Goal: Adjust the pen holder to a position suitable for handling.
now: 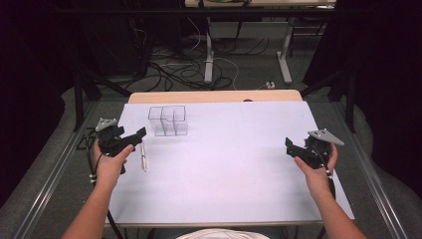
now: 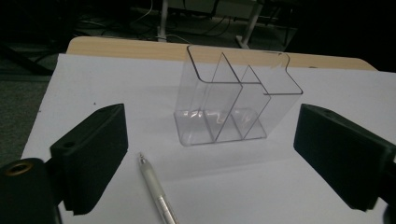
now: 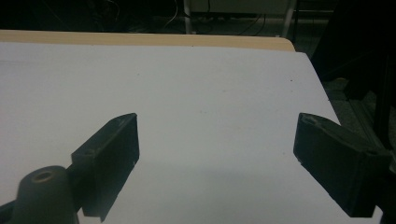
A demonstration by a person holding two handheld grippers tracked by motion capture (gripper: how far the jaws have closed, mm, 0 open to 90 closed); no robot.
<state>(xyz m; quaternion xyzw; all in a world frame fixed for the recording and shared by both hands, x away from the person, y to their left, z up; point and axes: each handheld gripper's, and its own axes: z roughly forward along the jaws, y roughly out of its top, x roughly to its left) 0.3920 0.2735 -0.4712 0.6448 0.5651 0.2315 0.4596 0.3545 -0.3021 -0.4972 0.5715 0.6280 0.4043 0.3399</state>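
Observation:
A clear plastic organiser (image 1: pixel 168 120) with several compartments stands upright at the back left of the white table top (image 1: pixel 224 164); it holds nothing I can see. A slim silver pen (image 1: pixel 144 157) lies flat in front of it. My left gripper (image 1: pixel 141 133) hovers at the left edge beside the pen, jaws open and empty. In the left gripper view the organiser (image 2: pixel 233 105) stands ahead between the jaws and the pen (image 2: pixel 156 191) lies near the left one. My right gripper (image 1: pixel 288 145) is held at the right edge, open, with bare table between its jaws (image 3: pixel 215 140).
The table's wooden back edge (image 1: pixel 214 96) shows behind the white top. Beyond it are desk legs (image 1: pixel 209 55) and tangled cables (image 1: pixel 174 69) on the floor. Metal rails (image 1: pixel 50 169) run along both sides of the table.

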